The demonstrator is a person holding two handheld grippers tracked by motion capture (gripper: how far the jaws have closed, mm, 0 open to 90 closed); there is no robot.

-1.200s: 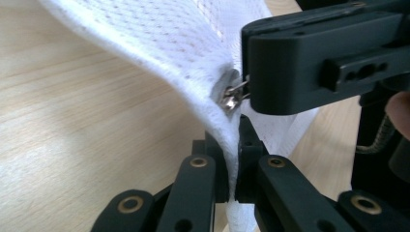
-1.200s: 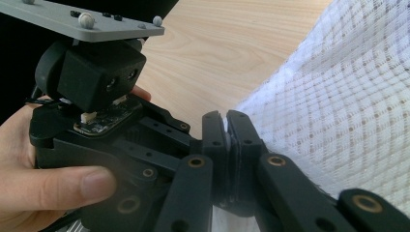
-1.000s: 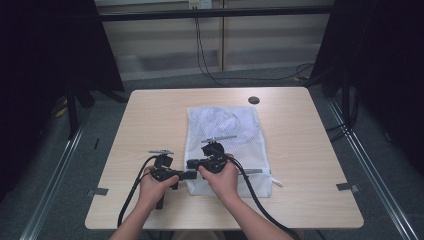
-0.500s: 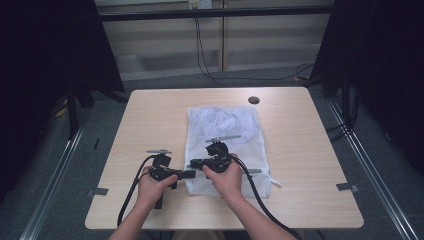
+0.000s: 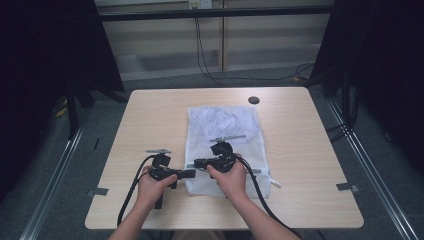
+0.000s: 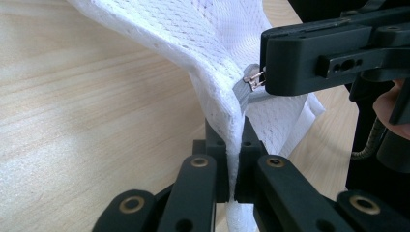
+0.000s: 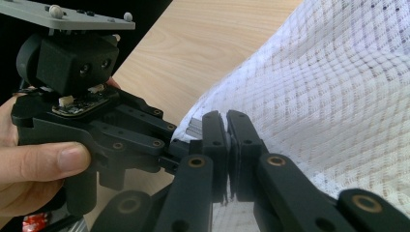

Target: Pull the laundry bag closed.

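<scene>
A white mesh bag lies flat on the wooden table, with its zipper edge nearest me. My left gripper sits at the bag's near left corner. Its jaws are shut on a lifted fold of the mesh bag, as the left gripper view shows. Just beyond, my right gripper points left, shut on the grey zipper pull. In the right gripper view its jaws are pressed together at the bag's edge, and the left gripper is close by on the left.
A dark round grommet hole sits near the table's far edge. A black cable trails from each gripper toward the near edge. The zipper's loose tail sticks out at the bag's near right corner. Dark curtains flank the table.
My right gripper has crept slightly to the right along the bag's near edge. The left gripper has held its place.
</scene>
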